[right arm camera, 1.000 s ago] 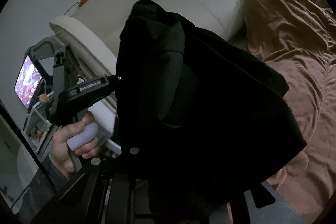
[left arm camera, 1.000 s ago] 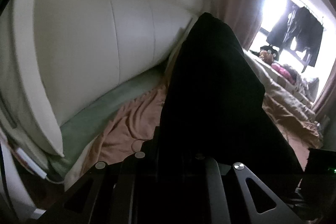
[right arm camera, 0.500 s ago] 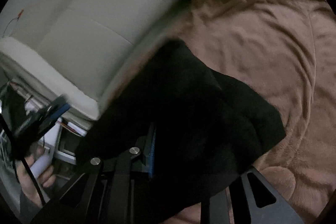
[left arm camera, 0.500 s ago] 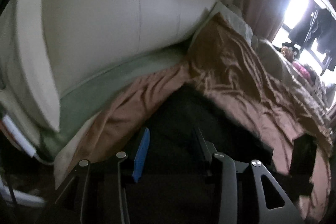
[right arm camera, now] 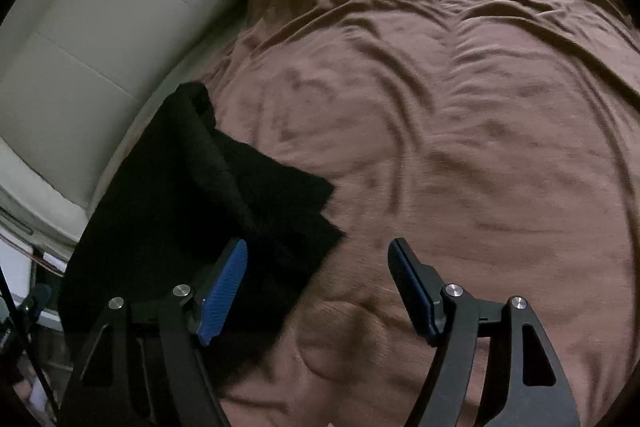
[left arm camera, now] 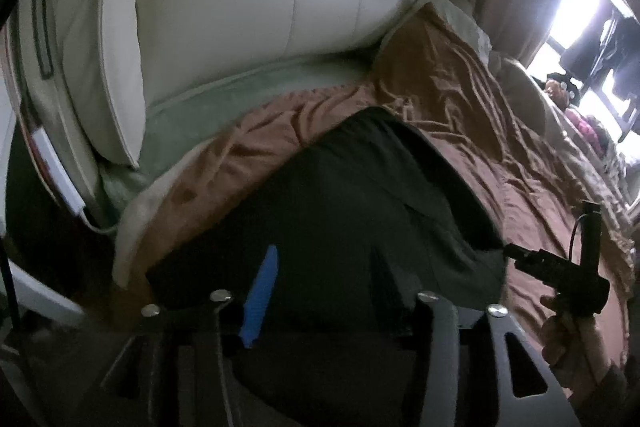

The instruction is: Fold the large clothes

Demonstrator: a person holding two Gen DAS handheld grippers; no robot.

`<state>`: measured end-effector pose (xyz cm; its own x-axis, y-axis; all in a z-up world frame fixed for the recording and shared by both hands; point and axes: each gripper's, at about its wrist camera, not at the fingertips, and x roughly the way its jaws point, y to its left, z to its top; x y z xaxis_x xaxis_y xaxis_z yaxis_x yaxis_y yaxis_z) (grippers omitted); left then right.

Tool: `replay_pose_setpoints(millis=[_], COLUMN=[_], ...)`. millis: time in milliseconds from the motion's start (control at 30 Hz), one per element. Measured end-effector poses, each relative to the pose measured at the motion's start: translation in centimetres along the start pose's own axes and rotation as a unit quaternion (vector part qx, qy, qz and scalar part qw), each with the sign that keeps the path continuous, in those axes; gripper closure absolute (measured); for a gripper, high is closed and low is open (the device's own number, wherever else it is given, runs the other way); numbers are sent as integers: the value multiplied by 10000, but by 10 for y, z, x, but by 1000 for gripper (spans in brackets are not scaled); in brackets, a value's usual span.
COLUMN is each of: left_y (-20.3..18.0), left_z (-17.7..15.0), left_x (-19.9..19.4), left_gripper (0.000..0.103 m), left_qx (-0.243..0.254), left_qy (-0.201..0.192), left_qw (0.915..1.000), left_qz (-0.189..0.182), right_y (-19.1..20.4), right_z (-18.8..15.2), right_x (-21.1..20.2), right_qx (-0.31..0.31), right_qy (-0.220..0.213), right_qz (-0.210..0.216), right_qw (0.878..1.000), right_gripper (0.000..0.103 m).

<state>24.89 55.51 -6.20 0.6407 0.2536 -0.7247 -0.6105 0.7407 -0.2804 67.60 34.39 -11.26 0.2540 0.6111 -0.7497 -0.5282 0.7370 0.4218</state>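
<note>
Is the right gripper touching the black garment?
Cannot tell. Right wrist view: right gripper is open, and its left pad overlaps the black garment, so no gap or contact shows plainly.

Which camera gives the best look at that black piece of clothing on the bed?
The left wrist view: the black garment fills its middle, lying flat on the brown blanket. The right wrist view catches only one folded side at its left.

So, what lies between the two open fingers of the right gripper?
In the right wrist view, only the brown blanket lies between the right gripper's fingers; the black garment reaches just behind the left finger.
</note>
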Motion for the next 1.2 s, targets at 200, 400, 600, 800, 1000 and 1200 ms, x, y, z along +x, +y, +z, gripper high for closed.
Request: replay_pose_setpoints(millis=[200,400,600,800,1000,1200], left_y=[-26,-54,-88,-124,-159,-187], left_z=[-12,-21,-35,-57,-81,-107], left_x=[-12,-45,-85,-127,-156,-185], left_gripper=[43,17,3,1,0,0], left_qx=[-44,42,226,519,871,1065], left_qy=[-17,-253,-462,-735,-854,-916], left_qw=[9998,9993,9984,9957,9923,9890], left_qz=[-184,-261,-243,-208,-233,-454], right_y=[9,16,1,-16,-23,-41], right_z=[-11,-25,-42,-75,-115,-151], right_x=[-55,-113,-165,-226,-288,-348], right_qx=[-421,-695,-849,-1179,-1368,-1411], right_qy=[-17,-192,-462,-791,-978,-1305], right_qz=[217,395,501,437,298,208], right_qw=[9989,9966,9941,9889,9853,9811], right_gripper=[32,32,12,0,0,0])
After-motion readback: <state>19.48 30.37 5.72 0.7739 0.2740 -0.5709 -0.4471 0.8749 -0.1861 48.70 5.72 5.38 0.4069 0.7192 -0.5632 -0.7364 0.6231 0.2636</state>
